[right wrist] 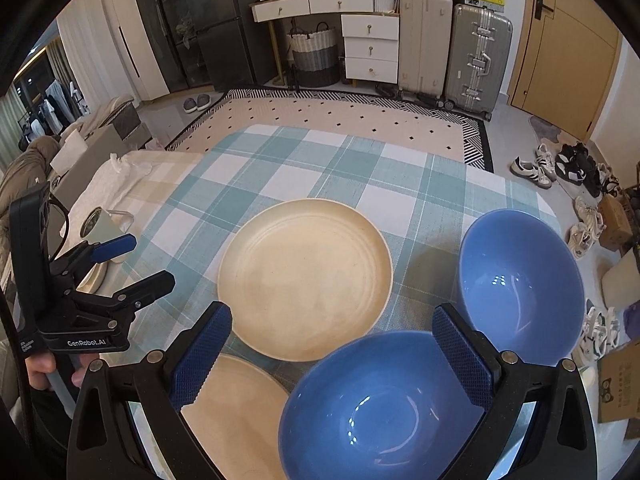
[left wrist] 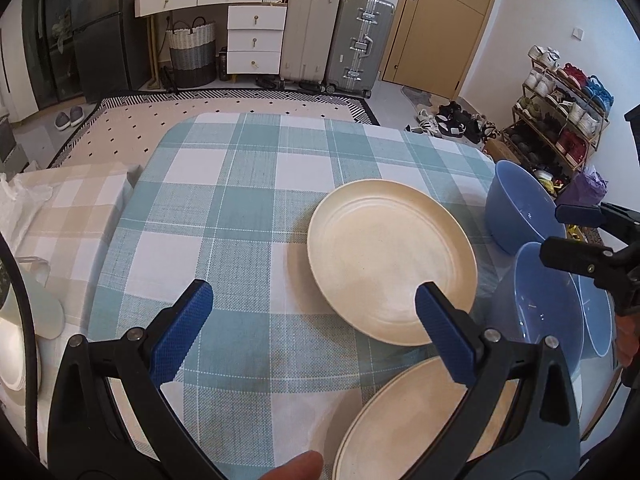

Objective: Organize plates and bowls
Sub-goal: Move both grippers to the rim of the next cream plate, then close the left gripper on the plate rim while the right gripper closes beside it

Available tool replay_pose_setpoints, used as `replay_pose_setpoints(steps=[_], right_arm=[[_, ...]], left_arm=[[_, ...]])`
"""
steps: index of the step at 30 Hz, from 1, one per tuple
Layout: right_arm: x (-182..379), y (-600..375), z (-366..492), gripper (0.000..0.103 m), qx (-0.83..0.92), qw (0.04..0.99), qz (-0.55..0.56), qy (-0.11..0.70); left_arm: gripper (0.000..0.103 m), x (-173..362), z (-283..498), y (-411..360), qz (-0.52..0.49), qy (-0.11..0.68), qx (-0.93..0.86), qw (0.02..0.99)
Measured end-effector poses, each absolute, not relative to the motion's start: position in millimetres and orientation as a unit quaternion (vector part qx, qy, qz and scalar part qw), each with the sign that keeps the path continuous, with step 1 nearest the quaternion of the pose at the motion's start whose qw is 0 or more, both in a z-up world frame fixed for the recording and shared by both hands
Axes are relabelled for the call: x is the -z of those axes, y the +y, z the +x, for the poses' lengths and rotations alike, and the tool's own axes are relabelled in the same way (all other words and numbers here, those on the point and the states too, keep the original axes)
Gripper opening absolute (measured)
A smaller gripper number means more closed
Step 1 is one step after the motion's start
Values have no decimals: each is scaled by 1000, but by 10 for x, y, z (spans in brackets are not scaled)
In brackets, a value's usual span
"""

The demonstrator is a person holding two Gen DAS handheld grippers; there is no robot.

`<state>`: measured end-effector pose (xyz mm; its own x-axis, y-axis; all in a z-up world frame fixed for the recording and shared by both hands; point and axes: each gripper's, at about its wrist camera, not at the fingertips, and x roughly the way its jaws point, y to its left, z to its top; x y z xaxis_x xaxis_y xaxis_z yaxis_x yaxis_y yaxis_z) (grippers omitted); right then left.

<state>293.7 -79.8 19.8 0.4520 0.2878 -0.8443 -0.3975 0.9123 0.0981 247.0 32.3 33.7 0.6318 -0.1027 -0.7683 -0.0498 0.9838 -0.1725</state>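
Hand-held gripper (right wrist: 326, 356) jaws spread over glossy round bowl (right wrist: 372, 408).

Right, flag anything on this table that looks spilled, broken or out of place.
Nothing stands out. Two cream plates lie flat and two blue bowls sit upright and empty on the checked tablecloth, none stacked yet. Both grippers are open and hold nothing.

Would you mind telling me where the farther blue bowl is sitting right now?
In the right wrist view, the farther blue bowl stands on the checked tablecloth at the right, beside the far cream plate and just behind the nearer blue bowl.
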Motion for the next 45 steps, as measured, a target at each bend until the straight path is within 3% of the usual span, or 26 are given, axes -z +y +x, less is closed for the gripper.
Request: replay_pose_setpoints(steps=[22, 27, 45], right_arm=[[367, -730, 3605, 99, -203, 807, -65, 550], [457, -668, 3659, 97, -210, 797, -78, 560], [759, -571, 3836, 82, -204, 777, -117, 584]], left_arm=[[100, 132, 2961, 329, -95, 476, 17, 874], [93, 218, 3028, 308, -96, 486, 21, 868], [85, 516, 3161, 211, -107, 514, 42, 850]])
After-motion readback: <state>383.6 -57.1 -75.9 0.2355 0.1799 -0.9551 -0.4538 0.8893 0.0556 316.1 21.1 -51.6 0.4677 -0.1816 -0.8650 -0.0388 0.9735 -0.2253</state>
